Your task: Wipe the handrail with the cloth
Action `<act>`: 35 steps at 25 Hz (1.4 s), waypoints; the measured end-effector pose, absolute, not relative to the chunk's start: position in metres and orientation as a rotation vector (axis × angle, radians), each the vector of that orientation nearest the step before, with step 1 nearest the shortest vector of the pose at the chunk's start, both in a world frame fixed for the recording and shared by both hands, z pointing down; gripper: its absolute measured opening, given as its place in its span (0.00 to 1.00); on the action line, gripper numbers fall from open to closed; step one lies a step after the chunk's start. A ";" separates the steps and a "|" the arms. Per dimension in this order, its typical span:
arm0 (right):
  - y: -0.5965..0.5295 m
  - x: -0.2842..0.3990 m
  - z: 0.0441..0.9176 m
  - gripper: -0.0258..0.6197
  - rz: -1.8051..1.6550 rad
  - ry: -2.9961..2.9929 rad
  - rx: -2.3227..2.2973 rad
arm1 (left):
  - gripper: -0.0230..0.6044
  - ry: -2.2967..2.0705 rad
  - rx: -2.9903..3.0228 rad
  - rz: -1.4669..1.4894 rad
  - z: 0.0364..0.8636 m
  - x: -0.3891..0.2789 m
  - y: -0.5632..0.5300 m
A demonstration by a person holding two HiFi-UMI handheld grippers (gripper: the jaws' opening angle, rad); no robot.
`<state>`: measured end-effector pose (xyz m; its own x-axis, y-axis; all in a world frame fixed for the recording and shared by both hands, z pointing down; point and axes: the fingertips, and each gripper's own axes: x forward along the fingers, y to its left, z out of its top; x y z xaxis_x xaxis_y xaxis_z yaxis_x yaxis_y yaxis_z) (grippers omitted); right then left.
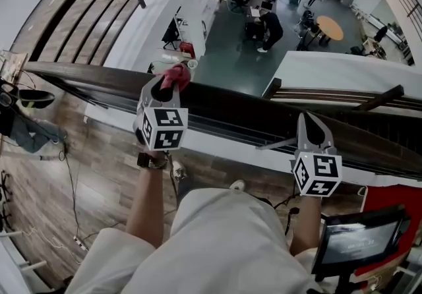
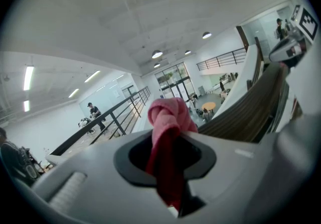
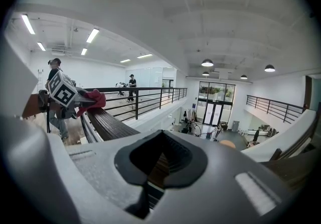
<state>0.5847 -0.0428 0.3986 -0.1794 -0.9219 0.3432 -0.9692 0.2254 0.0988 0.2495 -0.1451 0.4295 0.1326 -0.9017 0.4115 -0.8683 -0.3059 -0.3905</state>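
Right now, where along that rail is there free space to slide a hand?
The handrail is bare between the left gripper, shut on the pink cloth, and the right gripper, and again left of the cloth. It is crowded only at the two grippers.

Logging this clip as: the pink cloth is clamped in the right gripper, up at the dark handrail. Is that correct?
Not quite: the gripper is wrong. The pink cloth is clamped in the left gripper, not the right; the left gripper view shows it pinched between those jaws. It is up at the dark handrail, as you say. The right gripper has nothing between its jaws.
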 end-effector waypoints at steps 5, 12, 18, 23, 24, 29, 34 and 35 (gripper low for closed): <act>-0.038 0.602 0.401 0.04 0.208 -2.171 1.766 | 0.17 1.792 -2.325 -0.923 0.431 0.272 -0.140; -0.032 0.632 0.401 0.04 0.221 -2.169 1.782 | 0.17 1.735 -2.357 -0.923 0.428 0.318 -0.128; -0.027 0.656 0.405 0.04 0.253 -2.162 1.813 | 0.17 1.605 -2.408 -0.935 0.429 0.377 -0.118; -0.017 0.677 0.408 0.04 0.267 -2.146 1.862 | 0.17 1.422 -2.436 -0.946 0.432 0.441 -0.103; -0.015 0.680 0.409 0.04 0.270 -2.140 1.871 | 0.17 1.385 -2.441 -0.945 0.433 0.454 -0.100; -0.001 0.695 0.411 0.04 0.288 -2.104 1.919 | 0.17 1.215 -2.468 -0.924 0.434 0.506 -0.086; 0.017 0.709 0.414 0.04 0.306 -2.059 1.960 | 0.17 1.129 -2.491 -0.897 0.427 0.543 -0.074; 0.020 0.712 0.414 0.04 0.307 -2.050 1.970 | 0.17 1.113 -2.496 -0.894 0.426 0.550 -0.072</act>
